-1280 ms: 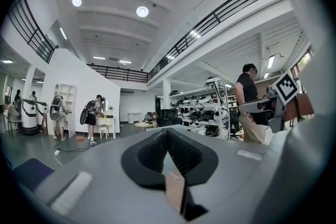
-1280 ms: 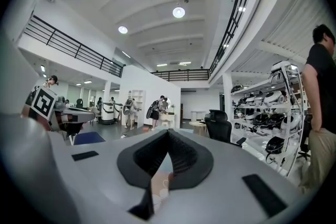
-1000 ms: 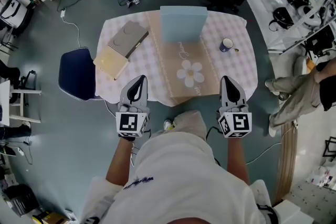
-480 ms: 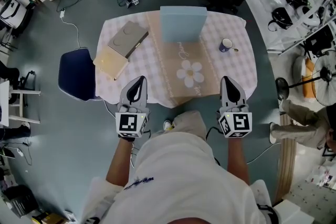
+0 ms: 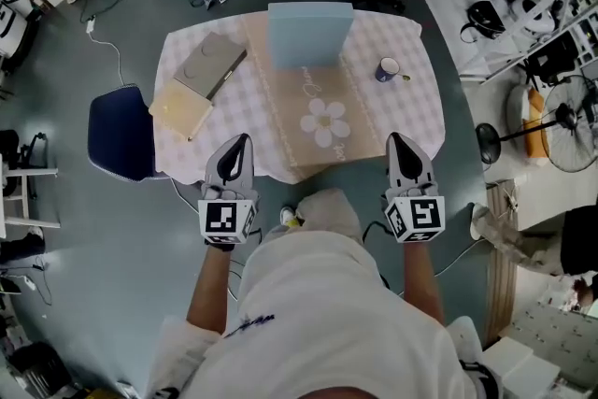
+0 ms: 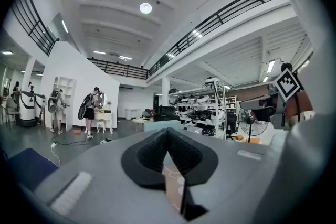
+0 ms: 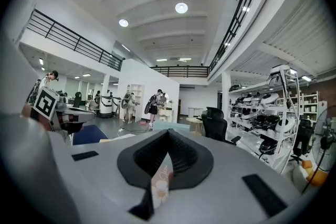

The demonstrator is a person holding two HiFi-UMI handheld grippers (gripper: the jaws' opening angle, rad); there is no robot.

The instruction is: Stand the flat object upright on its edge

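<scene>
A light blue flat slab stands upright on its edge at the far end of the tan flower runner, on the table with the checked cloth. Both grippers hover at the near edge of the table, far from the slab. My left gripper is shut and holds nothing. My right gripper is shut and empty too. In the left gripper view the shut jaws meet in front of the lens, and the slab shows small beyond them. The right gripper view also shows the slab past shut jaws.
A grey notebook and a beige book lie on the table's left side. A dark mug stands at the right. A blue chair sits left of the table, a floor fan at the right. Cables cross the floor.
The head view has shifted, so the table sits further up and left in the picture. A person at the right has walked toward the lower right. Both grippers stay shut at the table's near edge.
</scene>
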